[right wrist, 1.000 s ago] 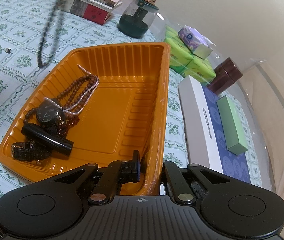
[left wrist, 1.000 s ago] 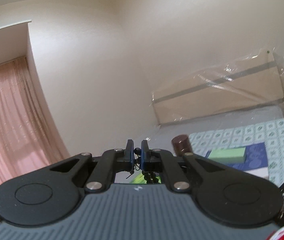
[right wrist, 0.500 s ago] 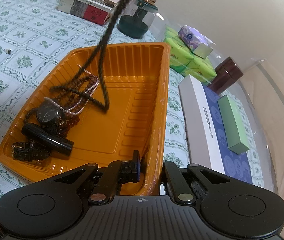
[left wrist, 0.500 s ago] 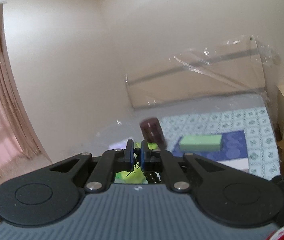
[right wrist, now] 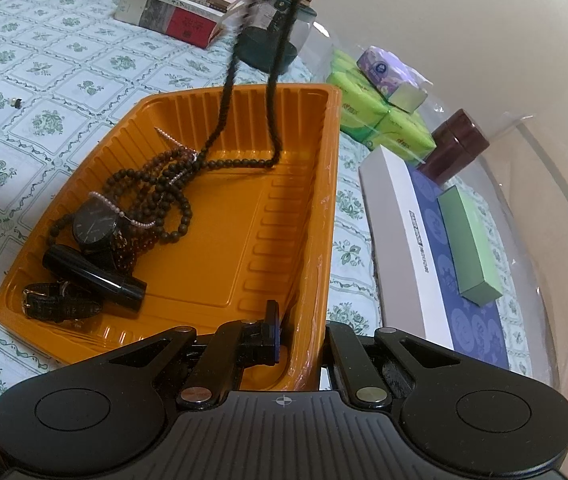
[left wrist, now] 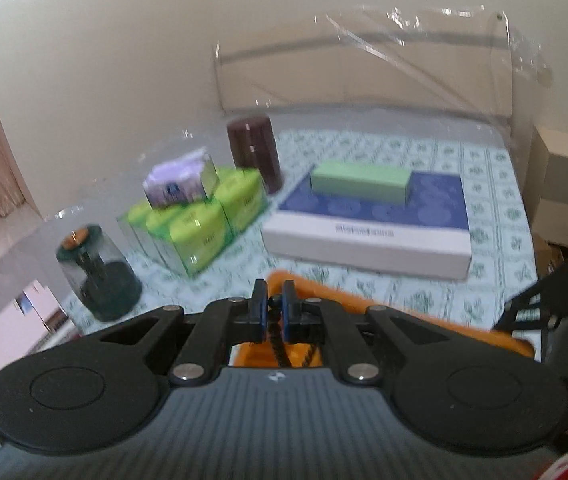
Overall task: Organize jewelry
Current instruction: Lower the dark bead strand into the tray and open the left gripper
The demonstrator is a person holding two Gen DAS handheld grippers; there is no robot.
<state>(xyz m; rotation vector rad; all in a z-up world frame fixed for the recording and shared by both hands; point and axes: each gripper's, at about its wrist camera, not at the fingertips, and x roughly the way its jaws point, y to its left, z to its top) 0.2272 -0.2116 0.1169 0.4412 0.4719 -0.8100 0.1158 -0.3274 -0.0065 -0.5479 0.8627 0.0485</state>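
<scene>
My left gripper [left wrist: 273,309] is shut on a dark bead necklace [left wrist: 278,346] that hangs below it. In the right wrist view the necklace [right wrist: 240,120] dangles from above and its lower loop lies on the floor of the orange tray [right wrist: 284,200]. The tray holds brown bead strands [right wrist: 160,192], a pearl strand, a black watch [right wrist: 94,224], a black tube [right wrist: 92,272] and a leather strap [right wrist: 58,304]. My right gripper [right wrist: 298,332] is shut on the tray's near right wall, one finger inside, one outside.
Books [right wrist: 176,12] and a dark glass jar [right wrist: 268,44] stand beyond the tray. Green tissue packs [left wrist: 204,216], a maroon canister [left wrist: 254,152] and a white-blue box [left wrist: 368,220] with a green box [left wrist: 360,182] sit to the right. A small item [right wrist: 15,101] lies on the tablecloth.
My left gripper tilted down and moved over the tray with the necklace. The necklace swung from beside the tray to inside it, its lower end now resting on the tray floor.
</scene>
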